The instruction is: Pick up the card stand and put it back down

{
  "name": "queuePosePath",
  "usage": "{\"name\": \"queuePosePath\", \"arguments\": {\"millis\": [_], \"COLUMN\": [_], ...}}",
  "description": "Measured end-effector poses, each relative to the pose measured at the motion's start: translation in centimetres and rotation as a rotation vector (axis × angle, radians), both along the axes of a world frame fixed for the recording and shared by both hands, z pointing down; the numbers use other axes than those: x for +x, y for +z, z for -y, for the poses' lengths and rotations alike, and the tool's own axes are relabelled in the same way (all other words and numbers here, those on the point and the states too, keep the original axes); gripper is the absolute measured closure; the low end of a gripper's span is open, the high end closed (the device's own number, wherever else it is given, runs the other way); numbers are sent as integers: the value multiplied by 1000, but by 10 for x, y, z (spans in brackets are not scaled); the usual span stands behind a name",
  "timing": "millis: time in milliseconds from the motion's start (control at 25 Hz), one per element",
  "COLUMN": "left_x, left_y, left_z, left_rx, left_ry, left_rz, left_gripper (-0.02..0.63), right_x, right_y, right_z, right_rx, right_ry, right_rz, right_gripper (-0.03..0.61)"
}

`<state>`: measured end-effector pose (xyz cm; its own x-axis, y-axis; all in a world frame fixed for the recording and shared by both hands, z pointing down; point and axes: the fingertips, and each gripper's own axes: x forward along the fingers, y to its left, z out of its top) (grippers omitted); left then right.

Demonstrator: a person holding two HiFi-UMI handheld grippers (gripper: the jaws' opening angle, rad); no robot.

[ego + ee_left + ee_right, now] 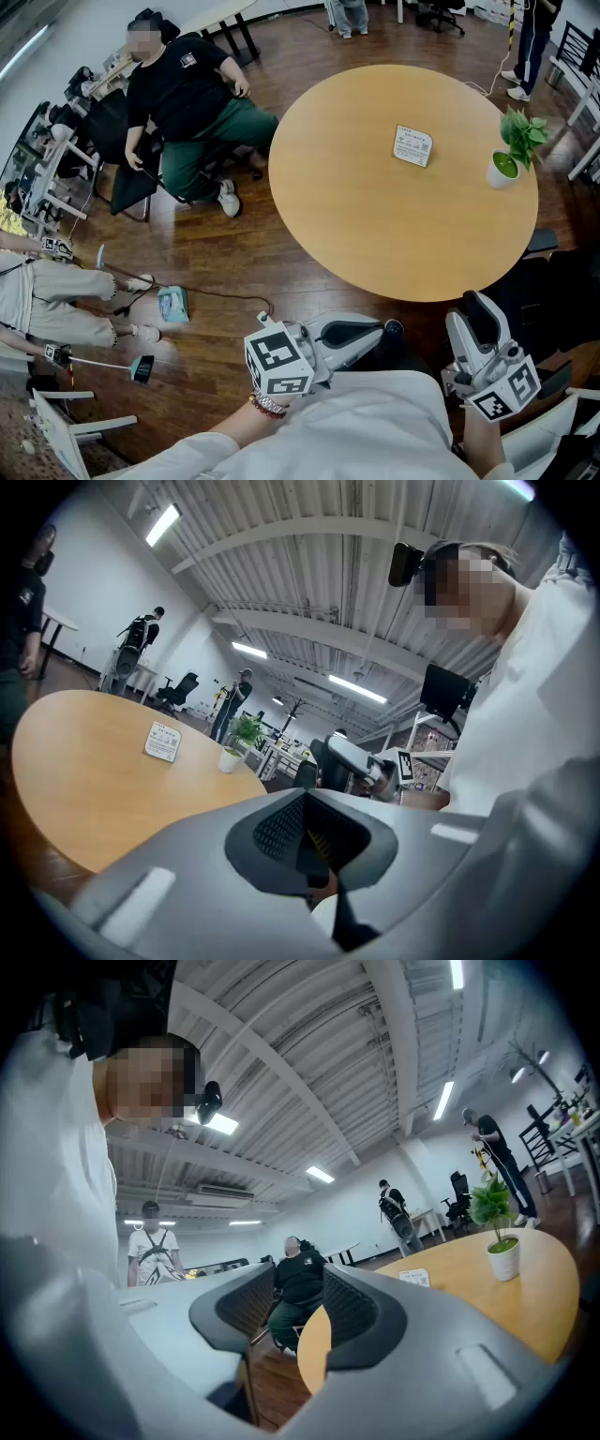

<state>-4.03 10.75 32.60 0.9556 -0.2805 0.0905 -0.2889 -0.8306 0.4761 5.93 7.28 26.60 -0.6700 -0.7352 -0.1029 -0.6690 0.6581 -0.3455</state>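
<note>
Far across the round table (375,211), near the potted plant (507,161), stands the card stand (412,147), well apart from my spread, empty right claw (300,1309) and pressed-together left claw (309,834); a long lunge could topple it.

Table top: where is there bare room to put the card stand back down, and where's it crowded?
Most of the table is bare: the whole near half, from the card stand to the near edge, and the left part beside it. Only the right edge is crowded, where the potted plant stands; a bare strip separates it from the card stand.
</note>
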Motion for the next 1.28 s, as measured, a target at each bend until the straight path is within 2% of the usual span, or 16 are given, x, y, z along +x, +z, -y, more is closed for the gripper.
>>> {"name": "queuePosePath", "arguments": {"millis": [240, 360, 480, 680, 840, 920, 1080, 1280], "left_x": [18, 38, 62, 80, 93, 85, 57, 71], "left_y": [6, 7, -7, -30, -13, -3, 8, 25], "left_z": [68, 109, 146, 199, 219, 225, 258, 277], "left_rx": [15, 18, 58, 105, 74, 49, -23, -100], "left_ry": [-32, -66, -104, -189, -229, -257, -320, -302], "left_rz": [-8, 7, 23, 37, 87, 110, 78, 79], "left_gripper": [614, 614, 614, 614, 614, 614, 614, 614], "right_x": [43, 62, 87, 110, 125, 121, 96, 84], "right_y": [38, 68, 95, 125, 176, 198, 233, 267], "right_z": [96, 155, 209, 301, 366, 390, 446, 483], "right_rx": [-61, -81, -104, -174, -225, -244, -276, -320], "right_ry": [63, 28, -5, -56, -90, -98, -103, -158], "right_rz": [-35, -66, -105, -125, -271, -306, -373, -423], "right_gripper": [426, 411, 405, 407, 405, 405, 394, 390]}}
